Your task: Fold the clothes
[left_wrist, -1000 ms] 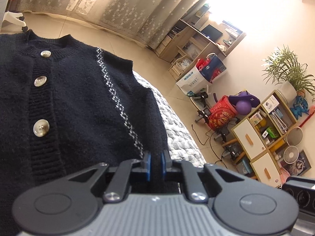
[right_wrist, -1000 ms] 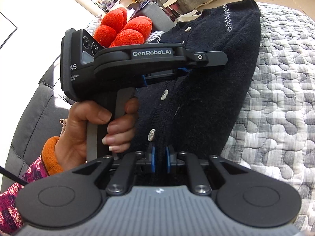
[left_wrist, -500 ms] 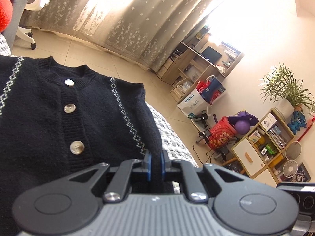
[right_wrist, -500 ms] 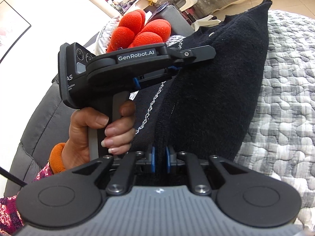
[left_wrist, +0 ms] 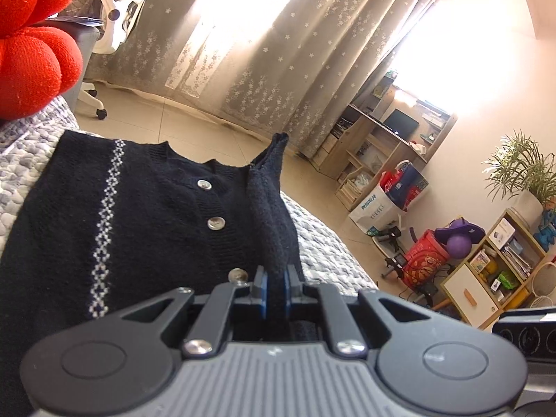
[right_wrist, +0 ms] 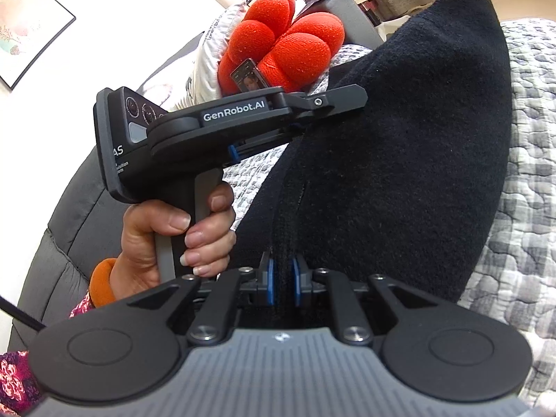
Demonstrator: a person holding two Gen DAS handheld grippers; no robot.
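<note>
— Black knit, was it? Where did the cardigan (left_wrist: 146, 222) lie?

— On the grey quilted bed cover (right_wrist: 528, 160), spread with its button front up in the left wrist view. Three pale buttons (left_wrist: 216, 223) ran down the middle and a white patterned stripe (left_wrist: 104, 222) ran down the left side. The right edge of the cardigan was lifted into a raised fold that stood up towards the curtains (left_wrist: 278, 52).

— And the left hand-held gripper (left_wrist: 274, 286)?

— Clenched on that raised fold, with the dark wool pinched between its blue pads (left_wrist: 263, 290).

— The right hand-held gripper (right_wrist: 281, 285)?

— Also clamped on the cardigan, at the near edge, with black fabric filling the narrow gap between its blue pads. From that view the left hand-held gripper showed from the side, held by a hand (right_wrist: 173, 239) with an orange cuff (right_wrist: 102, 281), its tips buried in the wool at the left.

— Any containers about?

— On the floor at the far right, a white cardboard box (left_wrist: 377, 210) held red and blue bags (left_wrist: 403, 182). A low wooden shelf unit (left_wrist: 486, 271) held books and small packets in its open compartments; I could not tell more. A white pot (left_wrist: 526, 205) on top of it held a green plant (left_wrist: 521, 160).

— Anything else near the cardigan?

— A red knotted cushion (right_wrist: 288, 48) sat at the far left, beside a grey sofa back (right_wrist: 66, 229).
</note>
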